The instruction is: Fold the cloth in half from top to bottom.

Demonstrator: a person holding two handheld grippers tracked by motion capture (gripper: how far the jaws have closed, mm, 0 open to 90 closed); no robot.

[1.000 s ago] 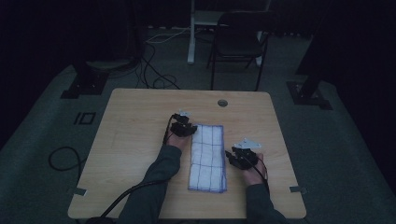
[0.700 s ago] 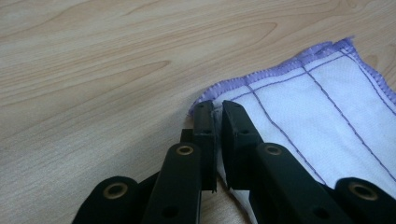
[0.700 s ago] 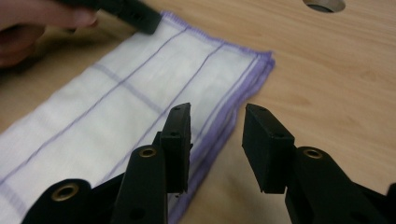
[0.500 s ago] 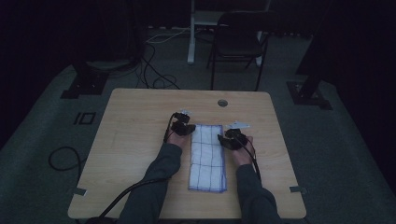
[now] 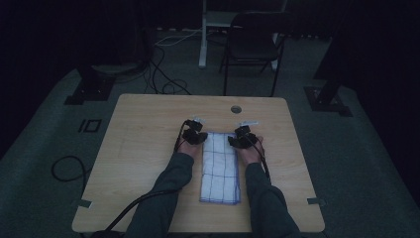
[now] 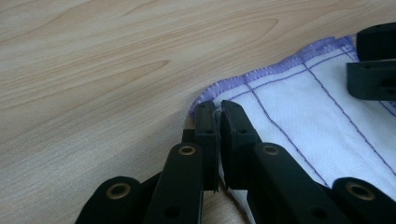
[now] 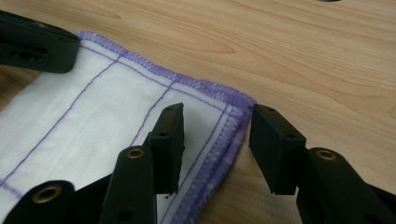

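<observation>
On the wooden table (image 5: 148,148) a folded white cloth (image 5: 220,168) lies lengthwise, its far left corner pinched in the left gripper (image 6: 218,122), while the right gripper (image 7: 215,140), whose jaws have just been opening, straddles the far right corner without pressing it.

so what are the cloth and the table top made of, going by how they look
Cloth: looks like soft woven cotton, matte white, with a purple stitched grid and an overlocked purple edge; the fine weave shows in both gripper views. Table top: pale wood grain, smooth with a slight sheen; it could be solid wood or a laminate print, the frames leave that open.
</observation>
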